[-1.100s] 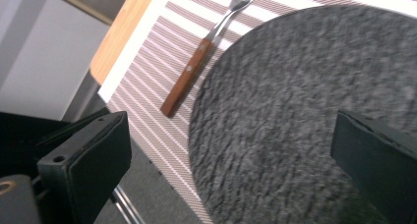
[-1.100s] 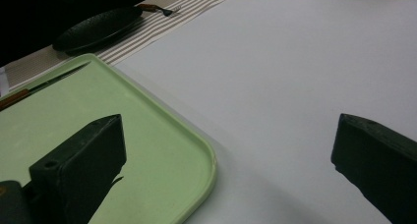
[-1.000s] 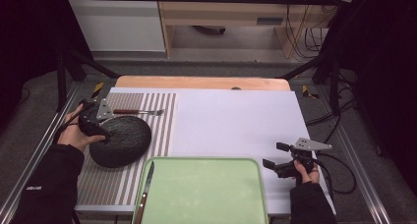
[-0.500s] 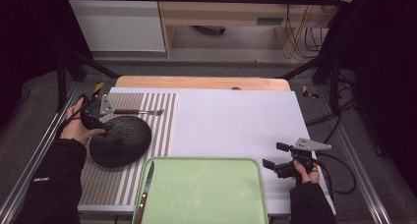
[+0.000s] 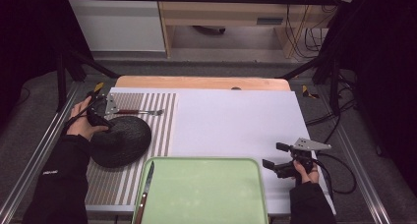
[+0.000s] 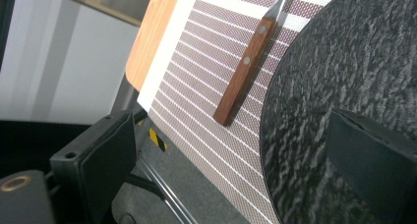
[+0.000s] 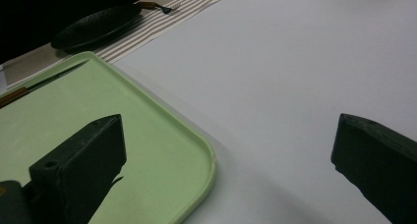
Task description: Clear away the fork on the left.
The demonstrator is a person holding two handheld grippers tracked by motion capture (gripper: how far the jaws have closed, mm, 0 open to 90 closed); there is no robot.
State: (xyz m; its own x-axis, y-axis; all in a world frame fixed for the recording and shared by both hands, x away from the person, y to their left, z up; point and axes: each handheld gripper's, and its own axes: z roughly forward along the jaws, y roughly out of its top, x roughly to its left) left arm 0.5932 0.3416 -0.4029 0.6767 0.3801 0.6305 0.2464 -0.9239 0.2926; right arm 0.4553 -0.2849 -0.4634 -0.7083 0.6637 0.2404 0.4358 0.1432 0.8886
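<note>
- So far, the left gripper (image 5: 98, 117) sits at the far-left edge of the black plate (image 5: 120, 141), its jaws spread apart; in the left gripper view one jaw lies over the plate's rough dark surface (image 6: 344, 86) and the other hangs off beyond the rim, so nothing is clamped.
- Under it, the plate rests flat on the striped placemat (image 5: 105, 184) at the left of the worktop (image 5: 236, 121), which I judge to be its place in a table setting.
- Just beyond the plate lies a wooden-handled fork (image 5: 135, 112), also on the placemat, its handle (image 6: 244, 69) close beside the plate's rim (touching or not, I cannot tell).
- Nearer the person, a green tray (image 5: 206, 194) holds a knife (image 5: 146, 189) along its left edge; by my reading that knife is what is left to lay out.
- Over on the other side, the right gripper (image 5: 275, 155) hovers low above the white worktop just right of the tray, jaws wide apart and empty, with the tray's corner (image 7: 196, 155) between them in its own view.
- Judged from this, the setting looks roughly two-thirds done: plate and fork down, knife not yet moved.
</note>
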